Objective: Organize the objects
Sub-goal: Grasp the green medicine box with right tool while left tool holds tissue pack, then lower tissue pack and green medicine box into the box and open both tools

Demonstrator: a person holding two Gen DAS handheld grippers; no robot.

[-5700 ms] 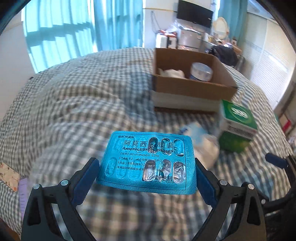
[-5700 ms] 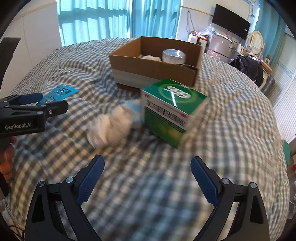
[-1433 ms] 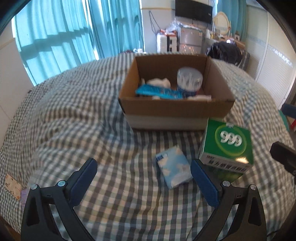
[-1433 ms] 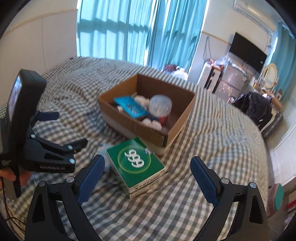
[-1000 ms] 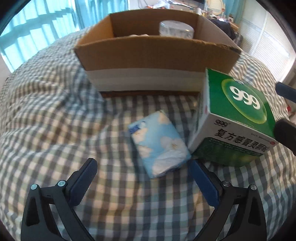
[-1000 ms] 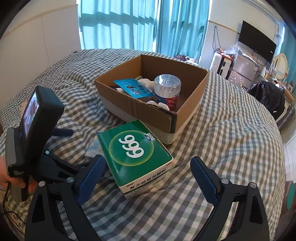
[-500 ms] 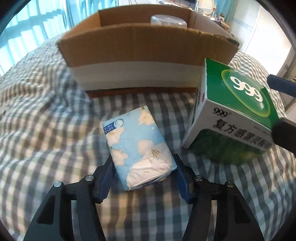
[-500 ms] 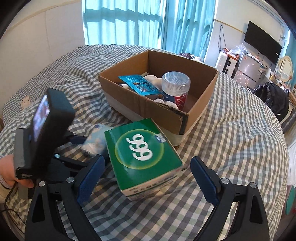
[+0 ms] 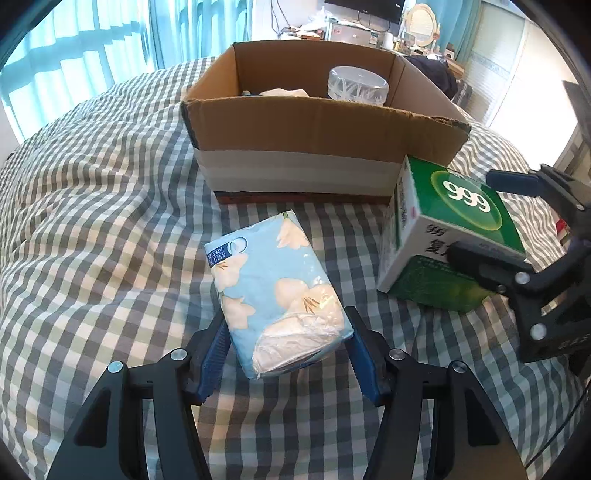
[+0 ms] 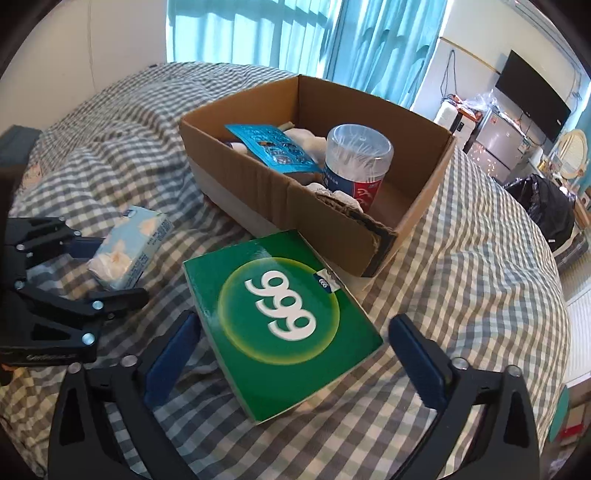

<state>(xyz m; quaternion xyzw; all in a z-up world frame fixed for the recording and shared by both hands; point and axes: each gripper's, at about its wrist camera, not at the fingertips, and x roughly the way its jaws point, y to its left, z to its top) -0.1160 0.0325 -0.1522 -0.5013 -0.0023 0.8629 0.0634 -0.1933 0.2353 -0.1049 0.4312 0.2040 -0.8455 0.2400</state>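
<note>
My left gripper [image 9: 288, 350] is shut on a light blue tissue pack [image 9: 273, 291], which also shows in the right wrist view [image 10: 129, 247]. The pack sits in front of the cardboard box [image 9: 325, 125]. My right gripper [image 10: 295, 350] is open, its blue fingers on either side of the green 999 medicine box [image 10: 280, 314], apart from its sides. That green box [image 9: 450, 229] stands right of the tissue pack. The cardboard box [image 10: 424, 192] holds a blue blister pack [image 10: 269, 147], a cotton-swab jar [image 10: 354, 162] and white items.
Everything rests on a grey-and-white checked bedspread [image 9: 92, 221] with soft folds. Blue curtains [image 10: 258, 33] hang behind the bed. A TV [image 10: 528, 99], a fridge and a black bag [image 10: 543, 206] stand beyond the bed's far side.
My left gripper came down to the tissue pack, closed on it and has lifted slightly. My right gripper has moved closer over the green box, which now sits between its fingers.
</note>
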